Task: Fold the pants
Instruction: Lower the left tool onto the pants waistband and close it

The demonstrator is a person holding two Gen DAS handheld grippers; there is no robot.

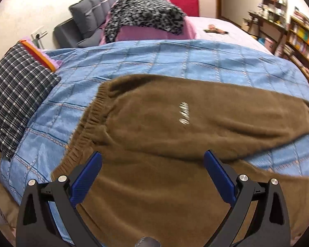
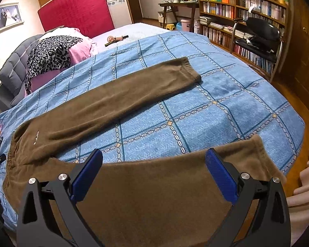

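**Brown pants, spread unfolded on bed: folding not yet begun**

Nearest: left claw [image 1: 152,160], jaws spread wide, empty, poised over the hip area just inside the elastic waistband [image 1: 86,123]. Right claw [image 2: 153,159], likewise gaping and holding nothing, poised over the near leg [image 2: 154,185], which runs along the bed's near edge toward its cuff.

Item: 1 pair of pants [image 2: 105,107], brown fleece, small white logo [image 1: 183,113]. Laid flat on the blue checked bedspread [image 2: 216,107]; the 2 legs splay apart in a V, the far leg [image 2: 134,90] angling away. Whether either claw touches the cloth cannot be told.

Progress, as judged: no fold made. Remaining: grip, bring one leg onto the other, then fold lengthwise.

Beyond: plaid cushion [image 1: 16,94], leopard-print throw [image 1: 144,14], bookshelf [image 2: 237,8].
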